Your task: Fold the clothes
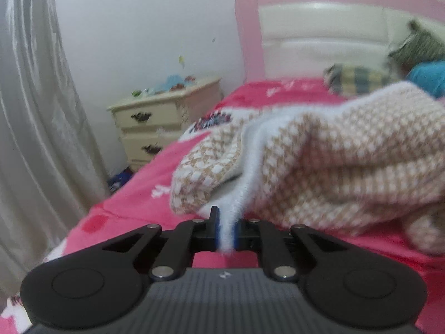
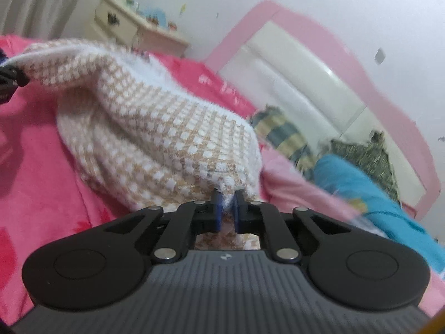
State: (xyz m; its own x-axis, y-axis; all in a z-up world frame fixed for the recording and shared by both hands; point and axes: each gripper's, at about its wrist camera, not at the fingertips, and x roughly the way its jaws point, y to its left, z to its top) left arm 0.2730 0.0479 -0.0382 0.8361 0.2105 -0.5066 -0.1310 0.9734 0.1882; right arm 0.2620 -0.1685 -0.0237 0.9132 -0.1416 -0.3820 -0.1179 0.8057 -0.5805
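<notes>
From the left wrist view, my left gripper (image 1: 227, 232) has its blue-padded black fingers pinching the fuzzy white edge of a beige-and-white checked knit garment (image 1: 333, 150). The white edge runs up from between the pads, and the rest of the garment hangs in a bunched fold above a pink bedspread with white and red prints (image 1: 133, 206). Behind it I see a pink bed frame with a cream padded headboard (image 1: 319, 33), a yellow-and-grey striped cloth (image 1: 358, 79), a turquoise cloth (image 1: 428, 76), a cream bedside chest with dark handles (image 1: 155, 119) and a pale satin curtain (image 1: 36, 111) on the left.

From the right wrist view, my right gripper (image 2: 227, 208) has its fingers pressed onto a corner of the same knit garment (image 2: 155, 128), which is lifted off the pink bedspread (image 2: 36, 167) and stretches away to the upper left, where the left gripper (image 2: 8, 80) shows at the frame edge, holding the white edge. The striped cloth (image 2: 286, 136) and the turquoise cloth (image 2: 361, 186) lie just beyond the garment, near the headboard (image 2: 306, 83). The picture is blurred.
</notes>
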